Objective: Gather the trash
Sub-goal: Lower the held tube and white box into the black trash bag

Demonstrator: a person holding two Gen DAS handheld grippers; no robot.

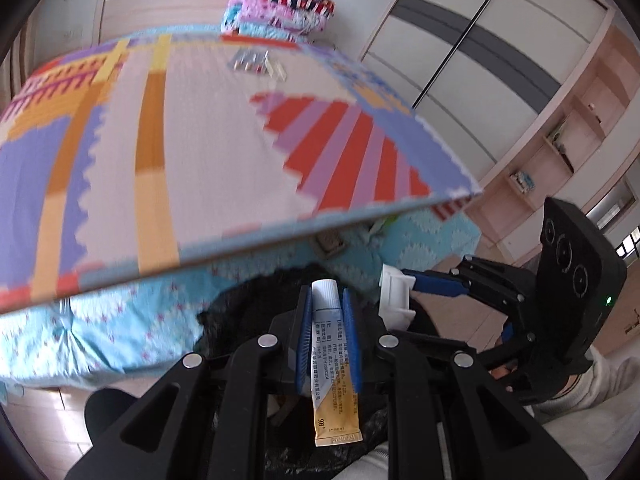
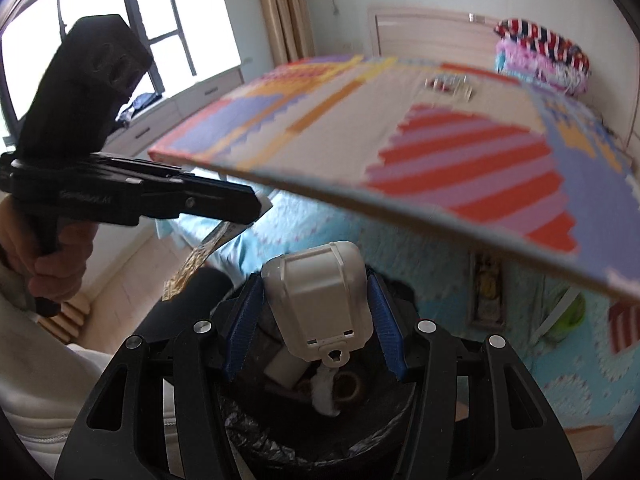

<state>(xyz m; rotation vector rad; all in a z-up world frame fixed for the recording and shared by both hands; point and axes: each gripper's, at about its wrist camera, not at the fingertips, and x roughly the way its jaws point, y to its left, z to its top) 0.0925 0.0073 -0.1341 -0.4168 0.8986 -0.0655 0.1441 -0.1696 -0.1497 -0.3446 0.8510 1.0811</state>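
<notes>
Left gripper (image 1: 328, 308) fingers clamped on ointment tube (image 1: 334, 364), cap end forward, crimped tail hanging back toward the camera. Right gripper (image 2: 316, 308) fingers clamped on white plastic case (image 2: 318, 304) by its sides. Both hang above the bin (image 2: 320, 436), black liner, trash already inside.

Risks:
- Tube is slim and soft; if the left isn't centred over the opening on release, it likely lands on the rim or floor. Left view shows mostly dark liner below the fingers, the rim unclear.
- Case has smooth, tapered sides; could slip early or tumble out sideways.
- Grippers sit near each other; a simultaneous drop risks a knock.

Beyond the fingers: foam-mat surface (image 1: 208, 136), edge just ahead and above the bin, with small packets (image 1: 256, 62) at its far end, probably still to collect. Bed (image 2: 440, 240) underneath. Folded blankets (image 1: 280, 4), wardrobe (image 1: 480, 40), window (image 2: 100, 20).
</notes>
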